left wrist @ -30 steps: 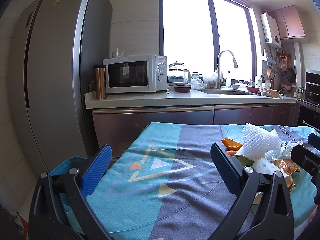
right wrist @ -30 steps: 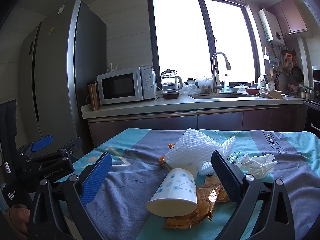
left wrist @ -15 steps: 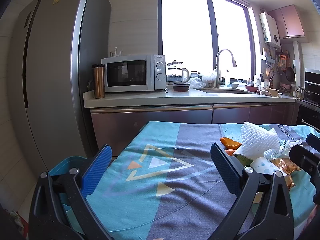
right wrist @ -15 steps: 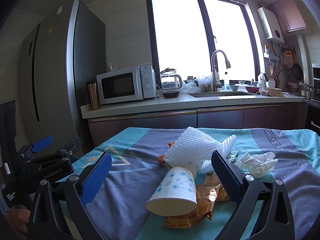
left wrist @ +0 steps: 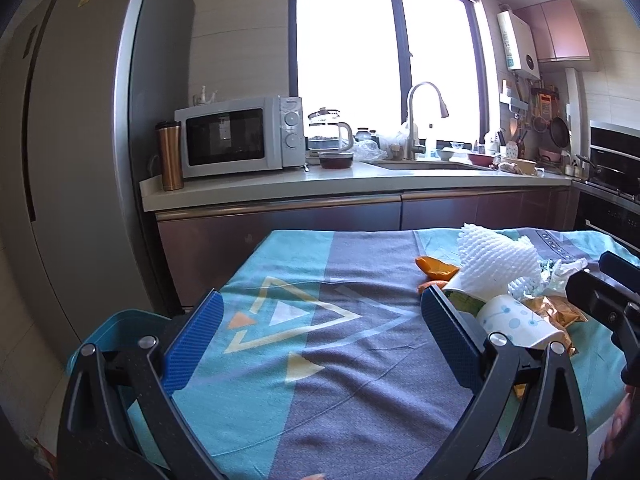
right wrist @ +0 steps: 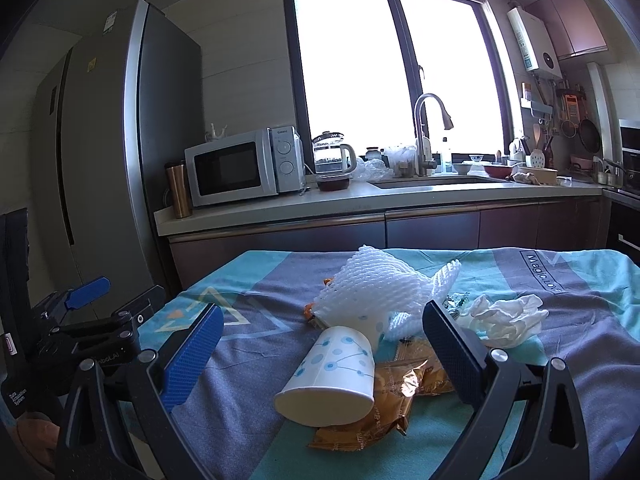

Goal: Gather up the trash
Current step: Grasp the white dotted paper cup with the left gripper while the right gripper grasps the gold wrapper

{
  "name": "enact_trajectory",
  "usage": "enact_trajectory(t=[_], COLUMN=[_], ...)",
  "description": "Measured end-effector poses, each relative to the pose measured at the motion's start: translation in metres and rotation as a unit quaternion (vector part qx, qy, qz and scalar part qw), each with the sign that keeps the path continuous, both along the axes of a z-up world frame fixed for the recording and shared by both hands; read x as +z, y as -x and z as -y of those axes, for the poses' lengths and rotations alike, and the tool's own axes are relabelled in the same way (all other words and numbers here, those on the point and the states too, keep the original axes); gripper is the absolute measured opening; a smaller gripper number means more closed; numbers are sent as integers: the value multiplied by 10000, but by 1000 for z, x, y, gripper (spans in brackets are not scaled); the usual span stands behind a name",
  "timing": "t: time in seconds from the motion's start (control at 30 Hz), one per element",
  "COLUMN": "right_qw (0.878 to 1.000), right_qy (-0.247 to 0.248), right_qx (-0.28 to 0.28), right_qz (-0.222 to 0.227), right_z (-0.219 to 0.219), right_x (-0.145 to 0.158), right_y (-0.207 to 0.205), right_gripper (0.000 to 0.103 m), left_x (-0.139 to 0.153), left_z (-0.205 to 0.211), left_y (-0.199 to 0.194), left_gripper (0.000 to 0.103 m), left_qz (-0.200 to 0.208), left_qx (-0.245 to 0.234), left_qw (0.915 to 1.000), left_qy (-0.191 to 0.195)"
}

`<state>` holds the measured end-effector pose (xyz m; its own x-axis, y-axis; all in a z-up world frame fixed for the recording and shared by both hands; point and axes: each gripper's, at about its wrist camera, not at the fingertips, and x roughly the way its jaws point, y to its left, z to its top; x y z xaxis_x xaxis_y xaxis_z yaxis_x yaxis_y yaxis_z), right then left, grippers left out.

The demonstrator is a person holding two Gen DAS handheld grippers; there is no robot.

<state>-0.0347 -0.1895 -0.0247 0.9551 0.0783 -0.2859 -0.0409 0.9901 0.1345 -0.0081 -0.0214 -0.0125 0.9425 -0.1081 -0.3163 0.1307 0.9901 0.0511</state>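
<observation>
The white paper cup with blue dots [right wrist: 330, 376] is lying on its side just ahead of the right gripper [right wrist: 324, 354], between its spread blue pads, resting on a crinkled gold foil wrapper [right wrist: 384, 404]. It is likely feeling light and crushing easily, so a gentle pinch across the wall near the rim looks best. Beyond it a soft white foam fruit net [right wrist: 372, 292] is sitting, springy and weightless, beside a crumpled white tissue [right wrist: 506, 318]. The left gripper [left wrist: 320, 344] is hanging wide open over the patterned teal-and-grey cloth [left wrist: 340, 360], with the pile off to its right.
</observation>
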Motion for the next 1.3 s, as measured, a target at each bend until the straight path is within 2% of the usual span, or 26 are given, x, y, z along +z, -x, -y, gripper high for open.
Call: enact_trajectory(t=[0.23, 0.4, 0.57, 0.67, 0.73, 0.77, 0.8, 0.83, 0.87, 0.9, 0.93, 1.0, 1.1, 1.13, 1.17, 1.23, 1.3], right_qw=[9985, 9958, 9945, 9943, 9931, 9921, 9907, 9892, 9878, 9867, 9857, 9832, 9790, 9779, 9768, 9749, 9743], right_qy=[-209, -415, -572, -602, -706, -767, -845, -927, -981, -991, -987, -1064, -1216, -1266, -1317, -1392, -1397], right_qx=[-373, -589, -550, -428, -319, -266, -210, -139, -60, -7, 22, 125, 234, 263, 299, 356, 383], right_qz=[-331, -569, -679, -772, -885, -961, -1045, -1123, -1206, -1289, -1362, -1477, -1618, -1644, -1663, -1702, -1723], right_z=[31, 56, 67, 66, 68, 68, 69, 70, 69, 67, 66, 64, 63, 63, 63, 62, 60], right_x=[-14, -24, -28, -32, -36, -39, -42, -45, -48, -51, -54, -59, -66, -67, -68, -70, -70], right_y=[-2, -6, -11, -14, -15, -16, -17, -18, -19, -20, -21, -22, -23, -23, -24, -24, -23], right_gripper=[96, 96, 96, 91, 85, 81, 78, 71, 64, 61, 60, 54, 42, 36, 28, 19, 14], left_x=[-15, -32, -47, -54, -57, -59, -60, -61, -62, -63, -63, -65, -65, -65, -64, -61, -58], left_z=[33, 62, 84, 93, 97, 100, 100, 101, 101, 101, 101, 100, 95, 92, 90, 84, 78], left_y=[0, -3, -12, -18, -25, -28, -31, -34, -36, -38, -39, -40, -39, -38, -37, -35, -33], left_gripper=[97, 97, 97, 93, 87, 79, 68, 63, 52, 43, 39, 20, 11, 9, 7, 5, 4], left_qz=[-392, -704, -1107, -1296, -1434, -1498, -1548, -1591, -1629, -1675, -1715, -1751, -1748, -1727, -1717, -1713, -1670], left_qx=[-961, -1634, -1945, -2031, -2020, -2032, -2040, -2048, -2075, -2095, -2119, -2139, -2052, -2028, -2019, -2013, -1996], left_qw=[9945, 9837, 9736, 9692, 9672, 9660, 9651, 9644, 9633, 9623, 9612, 9602, 9624, 9634, 9638, 9642, 9654], left_qy=[-131, -277, -451, -511, -557, -568, -541, -516, -491, -459, -420, -391, -328, -305, -292, -227, -168])
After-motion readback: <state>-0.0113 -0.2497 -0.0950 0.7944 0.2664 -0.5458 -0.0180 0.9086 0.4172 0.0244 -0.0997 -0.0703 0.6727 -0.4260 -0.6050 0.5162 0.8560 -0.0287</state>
